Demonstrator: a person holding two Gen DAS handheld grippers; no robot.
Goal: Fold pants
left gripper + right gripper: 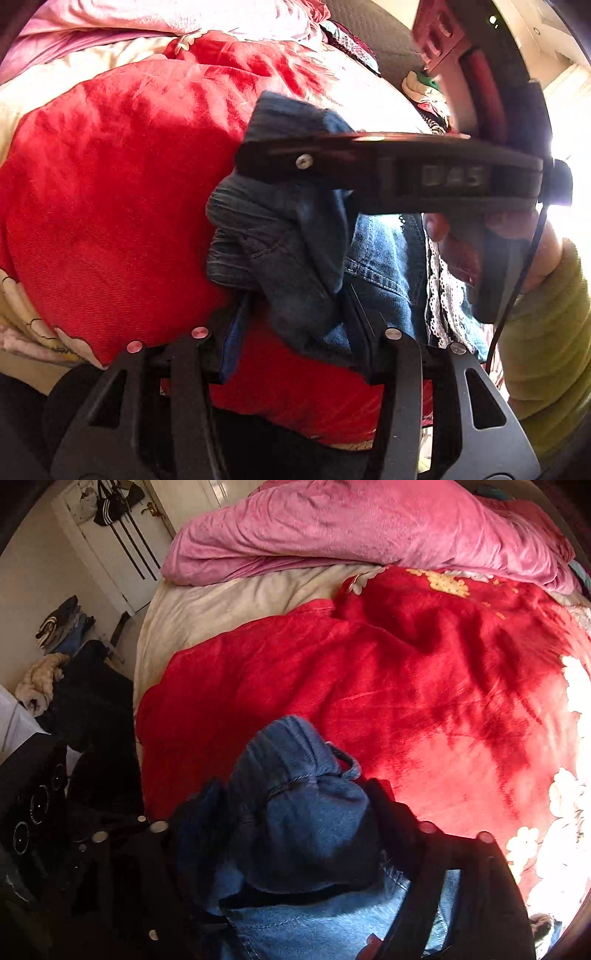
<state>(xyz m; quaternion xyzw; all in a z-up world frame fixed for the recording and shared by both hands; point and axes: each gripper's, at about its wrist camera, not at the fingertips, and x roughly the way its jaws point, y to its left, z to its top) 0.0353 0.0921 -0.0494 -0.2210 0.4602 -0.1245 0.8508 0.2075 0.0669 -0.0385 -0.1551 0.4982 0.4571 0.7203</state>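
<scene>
Betw. both tongs' fingers, bunched pants [291, 258] over red blanket [110, 206].

Pants [306, 812]: blue denim, darker at the bunched waistband and paler on the lower panel (lighter stitching visible along the seams). Blanket [406, 686]: bright red plush with cream and yellow floral print at its edges; it lies beside a pink cover [351, 528] and a beige sheet [221, 605]. Left gripper [295, 314] and right gripper [280, 834]: black.
</scene>
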